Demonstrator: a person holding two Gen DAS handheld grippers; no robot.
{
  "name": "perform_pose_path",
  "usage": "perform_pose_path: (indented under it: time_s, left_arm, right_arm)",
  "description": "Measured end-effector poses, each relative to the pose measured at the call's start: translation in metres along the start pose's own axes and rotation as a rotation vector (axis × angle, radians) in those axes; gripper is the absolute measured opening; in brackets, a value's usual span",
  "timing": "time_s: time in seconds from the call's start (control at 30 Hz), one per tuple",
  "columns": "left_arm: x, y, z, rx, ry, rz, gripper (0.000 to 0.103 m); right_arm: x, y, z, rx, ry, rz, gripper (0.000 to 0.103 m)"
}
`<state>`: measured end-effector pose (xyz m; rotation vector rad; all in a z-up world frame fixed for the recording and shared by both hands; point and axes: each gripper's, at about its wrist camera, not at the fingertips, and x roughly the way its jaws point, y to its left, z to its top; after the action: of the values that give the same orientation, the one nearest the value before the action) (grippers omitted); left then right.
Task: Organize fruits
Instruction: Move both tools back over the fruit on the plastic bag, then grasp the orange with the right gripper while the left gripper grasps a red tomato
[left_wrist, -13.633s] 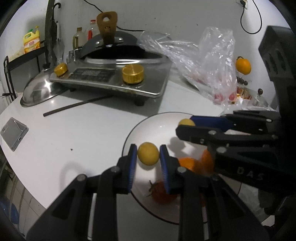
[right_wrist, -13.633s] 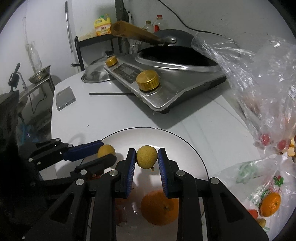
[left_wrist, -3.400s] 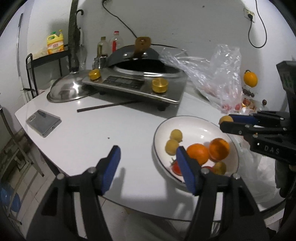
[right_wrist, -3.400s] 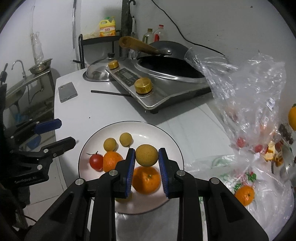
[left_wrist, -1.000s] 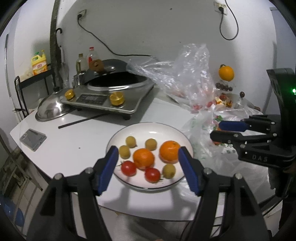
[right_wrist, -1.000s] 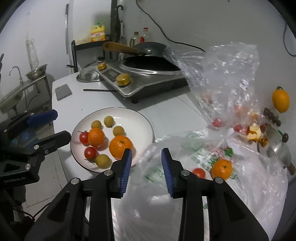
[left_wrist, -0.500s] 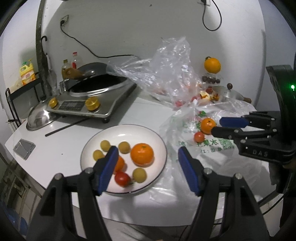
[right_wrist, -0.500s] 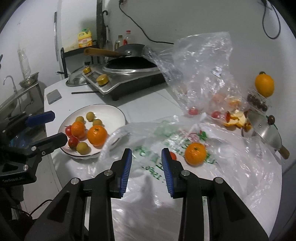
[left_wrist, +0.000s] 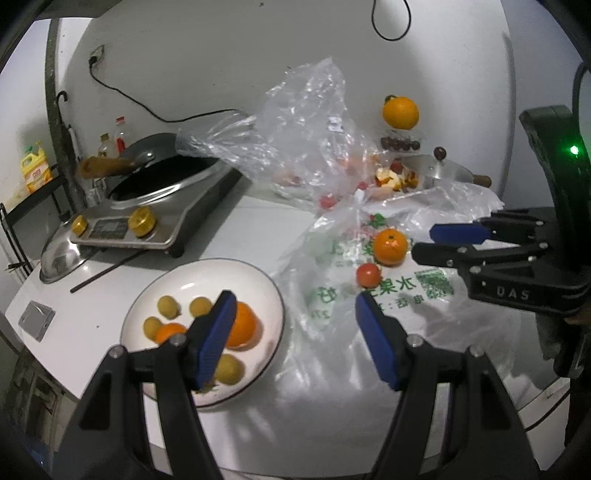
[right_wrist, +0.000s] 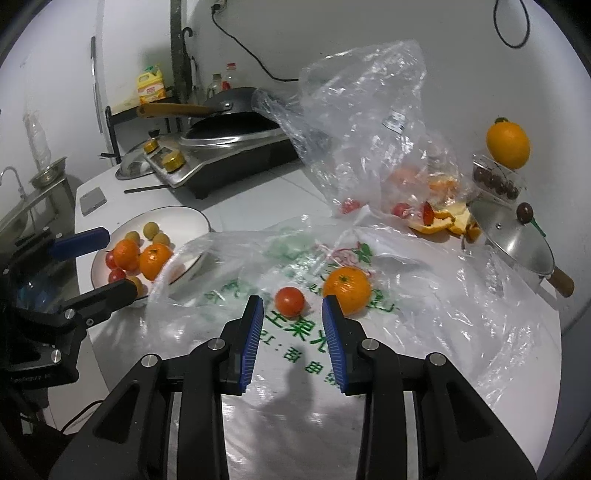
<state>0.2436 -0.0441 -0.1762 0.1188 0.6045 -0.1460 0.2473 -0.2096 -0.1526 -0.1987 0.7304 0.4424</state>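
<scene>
A white desk (right_wrist: 258, 195) is carrying everything, and across its near half a large clear plastic bag with green print (right_wrist: 424, 332) is lying flattened and crumpled. A second, taller clear bag (right_wrist: 369, 122) is standing puffed up behind it, with a few small red fruits showing through its lower part. To the left a steel induction cooker (left_wrist: 155, 218) is sitting with a dark wok (left_wrist: 159, 162) on top, and a domed metal lid (left_wrist: 59, 254) is resting just beside it. A white plate (left_wrist: 207, 273) is sitting on the desk, touching the printed bag's edge, and it is holding two oranges, several small yellow fruits and some red tomatoes. On the printed bag an orange (right_wrist: 347, 290) is lying just beside a smaller red tomato (right_wrist: 290, 301), the two close but apart. Another orange (right_wrist: 508, 145) is perched on a clear box of dark fruits by the wall, well apart from the plate. The left tool (left_wrist: 295, 334) is hovering with its blue pads spread wide and nothing between them, one pad overlapping the plate in the left wrist view. The right tool (right_wrist: 292, 345) is hovering over the printed bag, its blue pads set fairly close but apart and gripping nothing, with the tomato lying just beyond the tips.
</scene>
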Motion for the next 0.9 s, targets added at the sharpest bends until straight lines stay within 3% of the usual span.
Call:
perform_pose_path:
  time_s: [0.5, 0.63, 0.9]
  left_arm:
    - [0.034, -0.015, 0.009, 0.015, 0.038, -0.038, 0.068]
    - [0.042, -0.016, 0.011, 0.013, 0.044, -0.046, 0.068]
    - [0.056, -0.016, 0.015, 0.009, 0.047, -0.07, 0.068]
  right_arm:
    - [0.028, -0.029, 0.004, 0.032, 0.029, -0.005, 0.036]
    - [0.038, -0.034, 0.006, 0.039, 0.045, -0.015, 0.043]
    - [0.06, -0.042, 0.012, 0.049, 0.077, -0.031, 0.044]
